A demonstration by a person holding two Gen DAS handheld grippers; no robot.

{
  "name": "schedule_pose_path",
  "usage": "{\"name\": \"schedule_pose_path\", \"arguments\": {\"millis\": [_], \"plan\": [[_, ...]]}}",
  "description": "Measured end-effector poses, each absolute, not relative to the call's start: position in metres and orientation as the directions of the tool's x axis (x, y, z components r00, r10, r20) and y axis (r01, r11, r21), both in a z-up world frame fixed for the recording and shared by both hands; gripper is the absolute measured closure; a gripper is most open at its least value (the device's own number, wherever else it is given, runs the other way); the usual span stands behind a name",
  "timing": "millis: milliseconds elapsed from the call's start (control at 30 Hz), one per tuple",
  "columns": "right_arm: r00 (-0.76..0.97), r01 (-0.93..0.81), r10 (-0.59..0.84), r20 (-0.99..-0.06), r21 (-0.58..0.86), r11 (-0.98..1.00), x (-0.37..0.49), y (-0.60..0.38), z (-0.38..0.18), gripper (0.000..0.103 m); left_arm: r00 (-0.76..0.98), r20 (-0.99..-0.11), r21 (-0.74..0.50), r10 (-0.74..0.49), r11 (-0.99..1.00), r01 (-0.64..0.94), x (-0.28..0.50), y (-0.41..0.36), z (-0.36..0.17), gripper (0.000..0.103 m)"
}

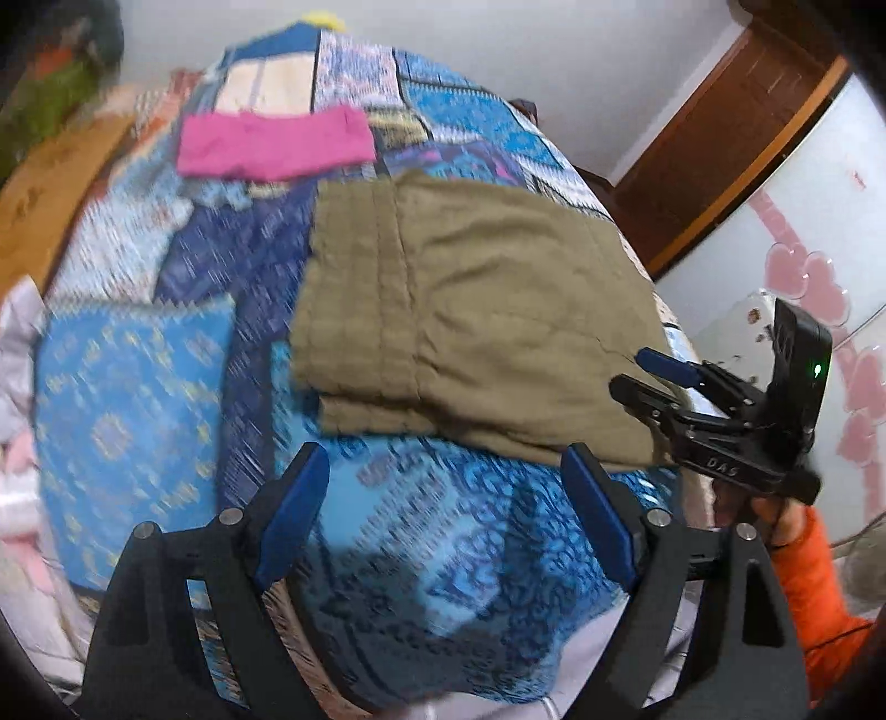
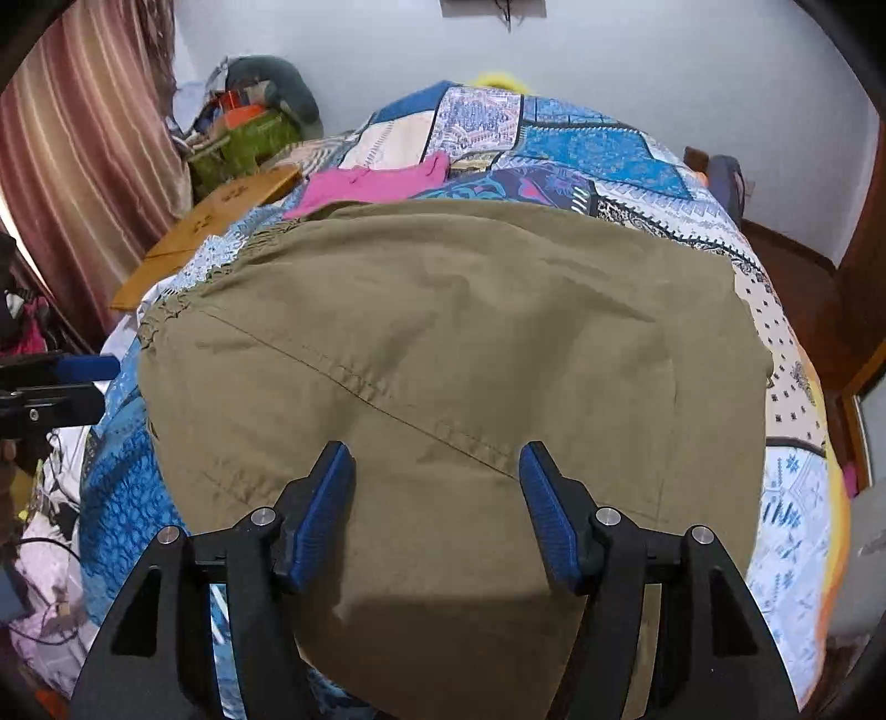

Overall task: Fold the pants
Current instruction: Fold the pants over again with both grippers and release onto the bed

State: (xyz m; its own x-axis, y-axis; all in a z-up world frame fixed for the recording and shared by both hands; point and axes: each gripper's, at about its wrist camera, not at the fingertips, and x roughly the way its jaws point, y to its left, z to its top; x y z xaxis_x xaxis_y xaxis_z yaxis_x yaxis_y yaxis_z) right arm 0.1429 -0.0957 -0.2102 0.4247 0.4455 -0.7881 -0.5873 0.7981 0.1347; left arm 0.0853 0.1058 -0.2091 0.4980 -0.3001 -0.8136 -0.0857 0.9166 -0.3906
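Pants (image 2: 443, 354) — both grippers spread, hovering above

A bed filled most of the room, covered by a patchwork bedspread (image 2: 581, 144) in blues, white and cream, with plain pale walls (image 2: 387, 50) behind it. To one side hung a striped pinkish-brown curtain (image 2: 83, 138), near a heap of clutter (image 2: 243, 127) and a flat piece of brown cardboard (image 2: 210, 221) lying at the bed's edge. On the other side stood dark wooden door framing (image 1: 736, 127) beside a white panel decorated with pink hearts (image 1: 819, 288).
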Motion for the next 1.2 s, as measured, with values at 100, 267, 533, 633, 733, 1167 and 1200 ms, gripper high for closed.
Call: {"name": "schedule_pose_path", "arguments": {"millis": [100,267,533,633,733,1167,1200], "plan": [[0.417,-0.590,0.453,-0.788,0.145,0.794,0.137,-0.103,-0.209,0.043,0.469,-0.807,-0.453,-0.358,0.885,-0.103,0.086,0.105,-0.221,0.017],[0.422,-0.582,0.461,-0.780,0.157,0.798,0.131,-0.116,-0.210,0.043,0.491,-0.759,-0.548,-0.427,0.827,-0.127,0.090,0.108,-0.226,0.016],[0.436,-0.563,0.474,-0.765,0.179,0.807,0.129,-0.119,-0.212,0.042,0.525,-0.706,-0.661,-0.475,0.708,-0.248,0.120,0.123,-0.236,0.015],[0.432,-0.562,0.478,-0.764,0.186,0.806,0.130,-0.120,-0.213,0.041,0.531,-0.710,-0.655,-0.462,0.710,-0.259,0.131,0.122,-0.232,0.015],[0.430,-0.562,0.478,-0.766,0.188,0.806,0.130,-0.121,-0.213,0.041,0.544,-0.712,-0.653,-0.445,0.705,-0.277,0.138,0.124,-0.231,0.029],[0.427,-0.536,0.486,-0.763,0.219,0.815,0.135,-0.128,-0.213,0.040,0.598,-0.774,-0.407,-0.207,0.887,-0.219,0.165,0.095,-0.221,0.073],[0.423,-0.536,0.485,-0.765,0.220,0.815,0.136,-0.128,-0.213,0.040,0.602,-0.775,-0.384,-0.192,0.899,-0.209,0.165,0.093,-0.218,0.073]]}}
